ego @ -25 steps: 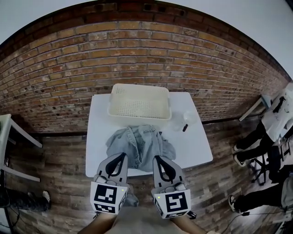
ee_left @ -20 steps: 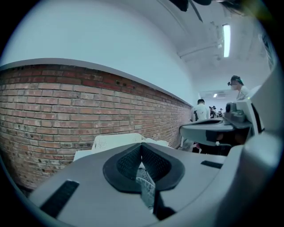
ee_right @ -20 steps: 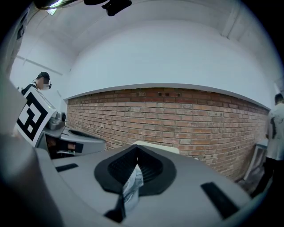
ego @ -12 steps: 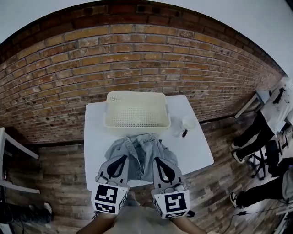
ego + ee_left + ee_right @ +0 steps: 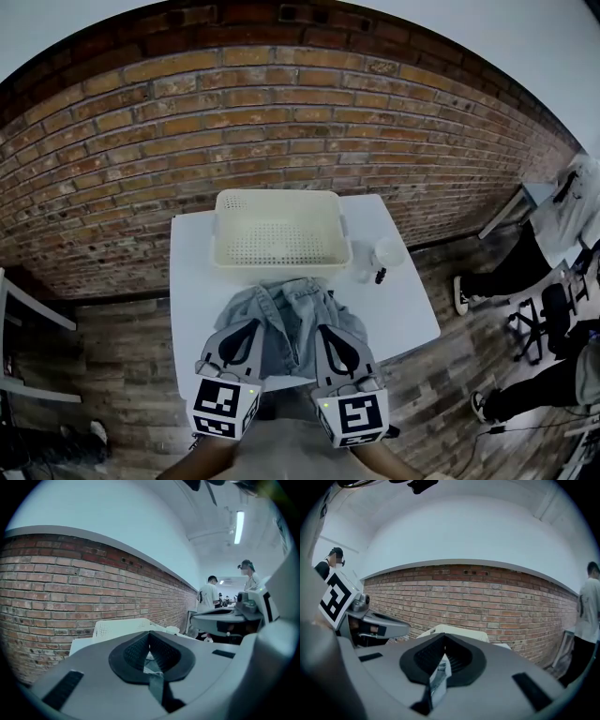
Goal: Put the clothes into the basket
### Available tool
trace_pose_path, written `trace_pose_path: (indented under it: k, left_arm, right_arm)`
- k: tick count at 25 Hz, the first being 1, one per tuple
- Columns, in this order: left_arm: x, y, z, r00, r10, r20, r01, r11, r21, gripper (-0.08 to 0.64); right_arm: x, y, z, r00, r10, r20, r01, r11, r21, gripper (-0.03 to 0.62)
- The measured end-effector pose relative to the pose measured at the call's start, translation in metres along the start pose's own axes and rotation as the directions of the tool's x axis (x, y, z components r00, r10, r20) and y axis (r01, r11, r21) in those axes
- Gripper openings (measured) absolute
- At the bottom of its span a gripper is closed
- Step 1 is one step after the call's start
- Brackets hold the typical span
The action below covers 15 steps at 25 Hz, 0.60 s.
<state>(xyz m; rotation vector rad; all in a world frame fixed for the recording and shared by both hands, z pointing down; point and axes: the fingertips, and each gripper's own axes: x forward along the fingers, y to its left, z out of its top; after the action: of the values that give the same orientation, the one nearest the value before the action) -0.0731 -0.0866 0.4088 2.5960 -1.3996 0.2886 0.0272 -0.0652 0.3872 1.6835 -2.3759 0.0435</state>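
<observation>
Left gripper [image 5: 248, 323]: clenched on the near edge of the jeans [image 5: 291, 305]. Right gripper [image 5: 325, 328]: clenched on the same cloth. The jeans lie on the table [image 5: 192, 281], just beside the empty basket [image 5: 225, 202]. Transfer into the basket is not yet done.
</observation>
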Motion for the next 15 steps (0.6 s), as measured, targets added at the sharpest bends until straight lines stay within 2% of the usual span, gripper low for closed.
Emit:
trace_pose_path:
  k: [6, 10, 15]
  left_arm:
    - [0.005, 0.010, -0.003, 1.000, 0.014, 0.004, -0.014, 1.000, -0.006, 0.009]
    - [0.012, 0.011, -0.007, 1.000, 0.008, 0.000, -0.008, 1.000, 0.020, 0.009]
    - [0.022, 0.016, -0.024, 1.000, 0.001, -0.009, 0.000, 0.998, 0.069, 0.009]
  right_arm:
    - [0.012, -0.001, -0.006, 1.000, 0.022, -0.003, -0.022, 1.000, -0.007, 0.008]
    - [0.016, -0.007, -0.009, 1.000, 0.016, -0.020, -0.017, 1.000, -0.017, 0.008]
    - [0.021, -0.018, -0.030, 0.999, 0.031, -0.035, -0.031, 0.999, -0.014, 0.008]
